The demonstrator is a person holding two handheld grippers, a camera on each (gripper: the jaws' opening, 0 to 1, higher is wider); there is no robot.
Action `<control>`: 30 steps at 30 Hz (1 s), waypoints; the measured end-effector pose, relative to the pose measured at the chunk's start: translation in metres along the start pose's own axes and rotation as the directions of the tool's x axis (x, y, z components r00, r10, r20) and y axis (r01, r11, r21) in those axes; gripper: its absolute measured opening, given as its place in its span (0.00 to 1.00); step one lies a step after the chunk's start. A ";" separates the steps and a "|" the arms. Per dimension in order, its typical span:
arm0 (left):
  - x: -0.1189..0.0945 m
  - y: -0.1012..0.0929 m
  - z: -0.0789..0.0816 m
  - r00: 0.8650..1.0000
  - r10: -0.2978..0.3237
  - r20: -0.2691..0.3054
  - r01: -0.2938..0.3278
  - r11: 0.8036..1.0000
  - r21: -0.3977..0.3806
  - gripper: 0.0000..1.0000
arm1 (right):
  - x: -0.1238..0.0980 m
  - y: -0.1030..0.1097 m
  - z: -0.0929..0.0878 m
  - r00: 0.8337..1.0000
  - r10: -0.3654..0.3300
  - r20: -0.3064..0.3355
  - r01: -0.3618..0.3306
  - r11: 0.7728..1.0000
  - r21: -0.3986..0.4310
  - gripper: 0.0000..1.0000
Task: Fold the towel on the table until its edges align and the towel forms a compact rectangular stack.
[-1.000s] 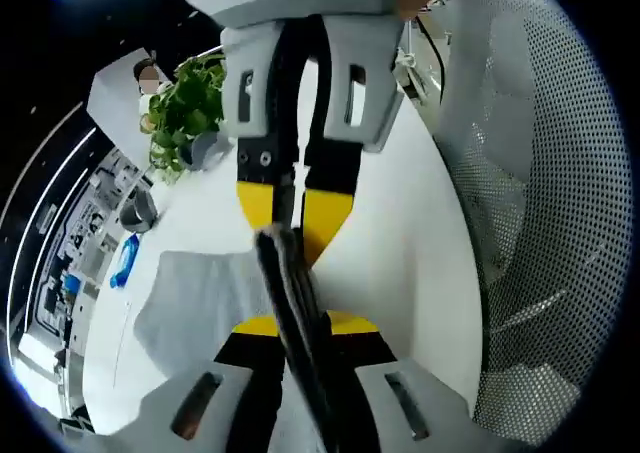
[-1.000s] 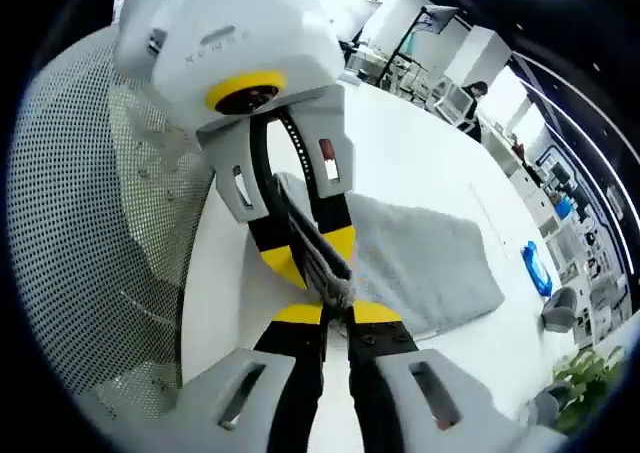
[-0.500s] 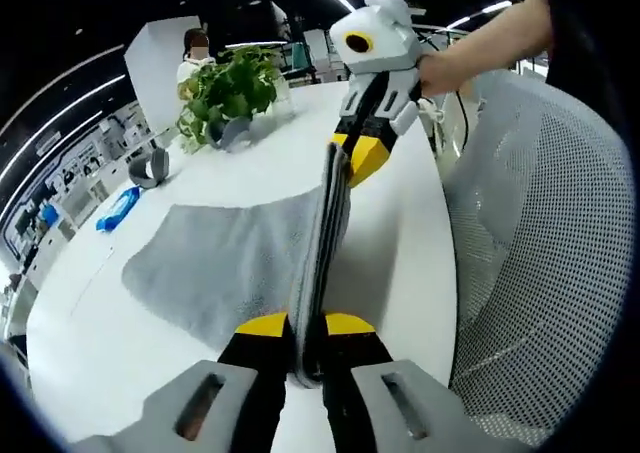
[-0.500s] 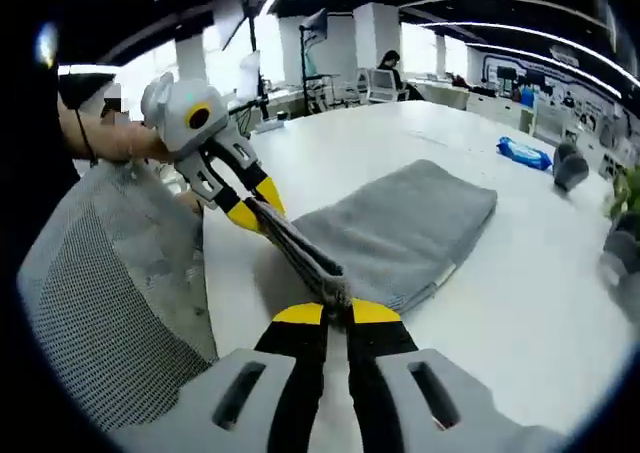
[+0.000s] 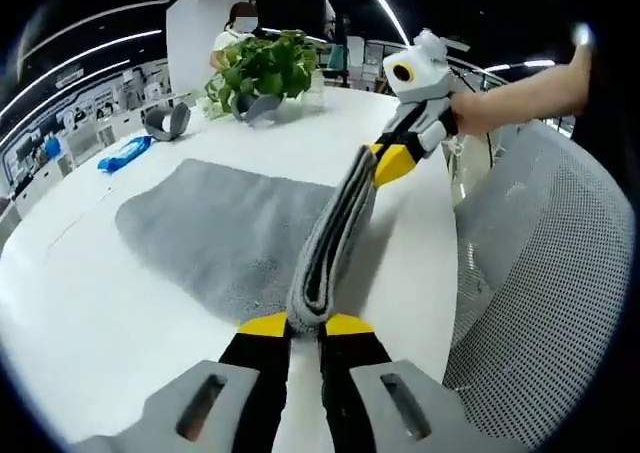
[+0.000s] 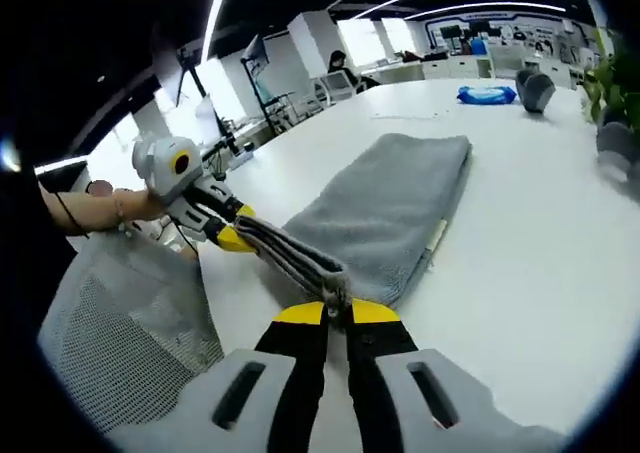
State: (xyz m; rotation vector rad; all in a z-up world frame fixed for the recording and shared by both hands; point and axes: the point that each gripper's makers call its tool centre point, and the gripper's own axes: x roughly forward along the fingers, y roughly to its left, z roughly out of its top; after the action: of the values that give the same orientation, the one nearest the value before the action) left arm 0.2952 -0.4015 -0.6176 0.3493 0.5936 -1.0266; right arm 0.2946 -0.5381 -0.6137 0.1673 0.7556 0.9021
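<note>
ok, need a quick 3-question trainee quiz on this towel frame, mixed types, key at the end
1. True or false: both the left gripper and the right gripper are shut on the grey towel.
2. Multiple choice: the towel edge stretched between the grippers is A) flat on the table, B) lifted off it, C) draped over the mesh chair.
3. Fill in: beyond the towel's far end stands a potted ____.

Key: 1 true; 2 B; 3 plant.
</note>
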 end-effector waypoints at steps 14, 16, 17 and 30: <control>-0.020 0.010 0.030 0.982 -0.021 0.187 0.094 0.917 -0.388 0.07 | -0.009 0.012 0.013 0.987 0.119 0.108 -0.135 0.979 0.155 0.04; -0.025 0.012 0.038 0.973 -0.019 0.231 0.116 0.903 -0.413 0.07 | -0.013 0.015 0.019 0.982 0.135 0.133 -0.156 0.975 0.158 0.04; -0.029 0.011 0.045 0.964 -0.026 0.263 0.142 0.890 -0.433 0.06 | -0.016 0.017 0.024 0.977 0.146 0.157 -0.170 0.973 0.156 0.04; -0.062 -0.014 0.097 0.870 -0.143 0.472 0.366 0.829 -0.422 0.05 | -0.068 0.042 0.072 0.894 0.249 0.373 -0.328 0.931 0.164 0.04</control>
State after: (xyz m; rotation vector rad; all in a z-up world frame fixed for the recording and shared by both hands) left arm 0.2875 -0.4170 -0.5031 -0.4288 0.4945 -1.1235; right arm 0.2887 -0.5514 -0.5071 0.6380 0.5044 1.0346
